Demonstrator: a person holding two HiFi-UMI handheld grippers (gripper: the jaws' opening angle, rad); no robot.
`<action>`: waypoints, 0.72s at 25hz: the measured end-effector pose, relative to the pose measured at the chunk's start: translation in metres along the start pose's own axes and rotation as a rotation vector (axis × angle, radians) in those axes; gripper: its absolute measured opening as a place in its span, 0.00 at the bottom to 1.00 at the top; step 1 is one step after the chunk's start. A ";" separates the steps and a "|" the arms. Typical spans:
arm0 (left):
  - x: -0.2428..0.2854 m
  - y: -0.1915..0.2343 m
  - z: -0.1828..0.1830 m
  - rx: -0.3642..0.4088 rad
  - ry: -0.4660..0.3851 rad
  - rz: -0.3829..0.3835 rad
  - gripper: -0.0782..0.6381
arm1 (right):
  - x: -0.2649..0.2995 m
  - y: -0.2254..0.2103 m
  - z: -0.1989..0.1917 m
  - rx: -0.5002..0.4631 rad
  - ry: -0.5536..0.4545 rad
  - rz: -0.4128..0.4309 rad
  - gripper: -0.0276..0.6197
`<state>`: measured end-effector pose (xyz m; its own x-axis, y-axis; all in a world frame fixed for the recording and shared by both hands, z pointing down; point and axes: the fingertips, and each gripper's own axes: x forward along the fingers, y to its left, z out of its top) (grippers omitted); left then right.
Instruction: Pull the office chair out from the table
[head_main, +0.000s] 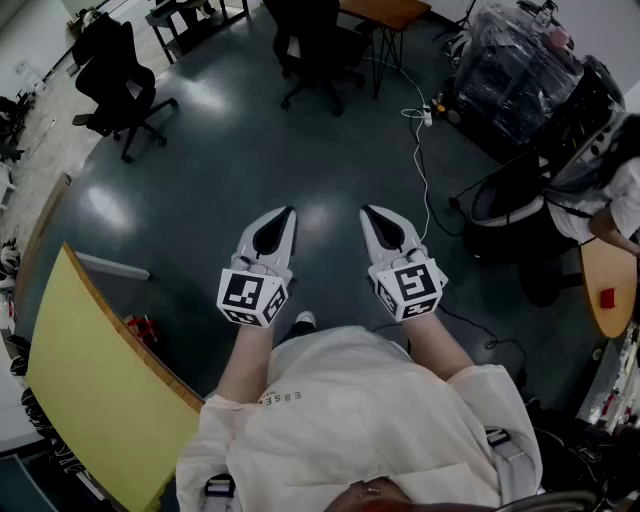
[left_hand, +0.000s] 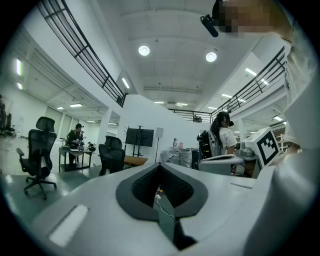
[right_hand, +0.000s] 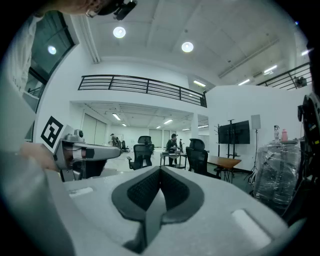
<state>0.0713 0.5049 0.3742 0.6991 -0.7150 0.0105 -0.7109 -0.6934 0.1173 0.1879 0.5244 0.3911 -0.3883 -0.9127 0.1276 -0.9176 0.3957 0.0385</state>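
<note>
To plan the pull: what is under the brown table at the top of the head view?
Under the table thin metal legs show, and the black office chair stands close at its side. The tabletop covers whatever else is beneath.

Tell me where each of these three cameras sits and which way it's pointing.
Head view: on the person's head, looking steeply down at the floor; shows the white shirt, forearms, left gripper and right gripper.
Left gripper view: on the left gripper, looking level along its shut fingers at the black office chair at the wooden table; the right gripper's marker cube shows at right.
Right gripper view: on the right gripper, facing likewise; the left gripper shows at left.
Shared: both gripper views show that chair and table.
</note>
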 end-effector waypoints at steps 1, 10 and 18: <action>0.001 0.000 0.001 0.001 -0.001 0.001 0.13 | 0.000 -0.002 0.000 0.002 0.000 -0.001 0.03; 0.001 0.003 0.000 -0.007 -0.003 0.013 0.13 | 0.002 -0.004 -0.003 0.015 0.010 -0.008 0.03; -0.001 0.031 -0.004 -0.028 -0.005 0.010 0.13 | 0.024 -0.005 -0.013 0.073 0.037 -0.059 0.03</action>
<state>0.0488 0.4841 0.3817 0.6913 -0.7225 0.0069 -0.7156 -0.6833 0.1448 0.1838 0.5018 0.4073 -0.3310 -0.9293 0.1639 -0.9431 0.3316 -0.0248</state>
